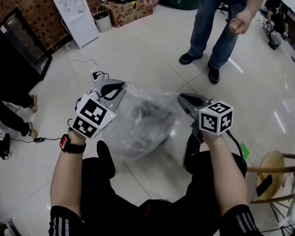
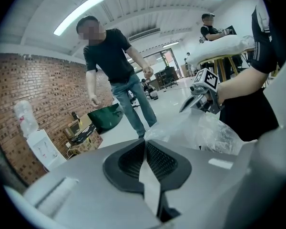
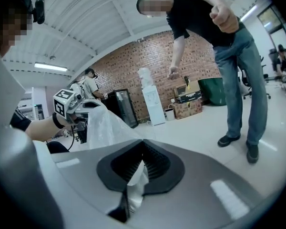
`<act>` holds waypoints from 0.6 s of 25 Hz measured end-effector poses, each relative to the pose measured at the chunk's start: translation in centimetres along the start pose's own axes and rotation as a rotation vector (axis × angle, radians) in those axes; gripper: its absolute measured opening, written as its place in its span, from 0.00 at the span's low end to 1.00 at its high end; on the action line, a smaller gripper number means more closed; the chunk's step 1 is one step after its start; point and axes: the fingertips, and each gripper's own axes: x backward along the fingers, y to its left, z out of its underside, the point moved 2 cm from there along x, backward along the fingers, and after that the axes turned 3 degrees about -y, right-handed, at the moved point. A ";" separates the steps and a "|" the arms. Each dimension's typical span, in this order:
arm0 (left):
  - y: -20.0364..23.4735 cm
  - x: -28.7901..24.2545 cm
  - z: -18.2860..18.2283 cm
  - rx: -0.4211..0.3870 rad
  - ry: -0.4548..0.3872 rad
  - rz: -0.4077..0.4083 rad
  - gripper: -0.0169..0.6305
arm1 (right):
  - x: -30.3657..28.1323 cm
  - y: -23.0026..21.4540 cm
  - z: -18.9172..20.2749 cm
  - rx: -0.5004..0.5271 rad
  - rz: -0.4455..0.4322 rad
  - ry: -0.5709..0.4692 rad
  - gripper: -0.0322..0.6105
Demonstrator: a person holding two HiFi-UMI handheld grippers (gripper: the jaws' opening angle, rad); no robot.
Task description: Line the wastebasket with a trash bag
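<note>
A clear trash bag hangs stretched between both grippers above the floor, over my knees. A dark shape shows through the plastic; I cannot tell if it is the wastebasket. My left gripper holds the bag's left edge. In the left gripper view its jaws are shut on a strip of the film, with the bag and the right gripper beyond. My right gripper holds the right edge. The right gripper view shows its jaws shut on crumpled film, the bag running toward the left gripper.
A person in jeans stands close ahead on the shiny tiled floor. A white water dispenser, a small bin and a cardboard box line the brick wall. A black cabinet is left, cables ahead, a wooden stool right.
</note>
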 end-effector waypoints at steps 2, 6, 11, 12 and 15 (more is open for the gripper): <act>0.1 -0.4 0.7 0.010 0.009 0.012 0.04 | 0.6 -1.0 -0.2 0.009 0.036 0.026 0.06; -0.5 -0.8 2.7 0.067 0.025 0.078 0.23 | 0.5 -3.0 1.5 0.014 0.100 0.094 0.06; -3.9 -0.3 6.7 0.216 0.089 0.273 0.39 | 0.5 -5.7 4.4 -0.017 0.161 0.174 0.06; -4.9 -0.2 7.8 0.247 0.117 0.310 0.42 | 0.7 -6.2 4.7 -0.024 0.174 0.183 0.06; -8.2 -1.0 10.6 0.287 0.200 0.392 0.48 | 0.9 -7.1 5.5 -0.036 0.200 0.215 0.06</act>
